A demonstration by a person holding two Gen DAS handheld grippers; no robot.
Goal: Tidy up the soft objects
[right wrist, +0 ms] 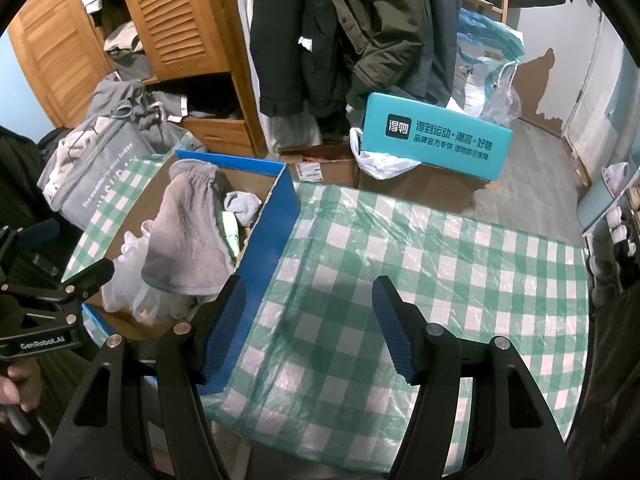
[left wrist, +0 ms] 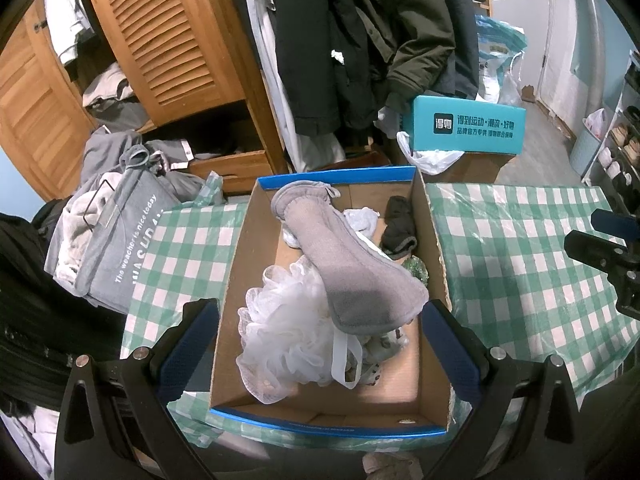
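A cardboard box with blue rim (left wrist: 434,232) stands on the checked table. In it lie a grey sock (left wrist: 344,252) on top, a white mesh bath puff (left wrist: 288,332), a dark sock (left wrist: 400,224) and a white cloth (left wrist: 362,218). My left gripper (left wrist: 320,344) is open and empty, its jaws wide apart above the near end of the box. My right gripper (right wrist: 310,328) is open and empty over the bare tablecloth, just right of the box's blue wall (right wrist: 264,256). The grey sock (right wrist: 188,236) also shows in the right wrist view.
The table has a green-white checked cloth (right wrist: 440,264) under plastic. A grey laundry bag (left wrist: 108,240) sits left of the table. Behind are a wooden wardrobe (left wrist: 168,40), hanging coats (left wrist: 360,40), a teal box (left wrist: 464,124) and a shoe rack (left wrist: 624,152).
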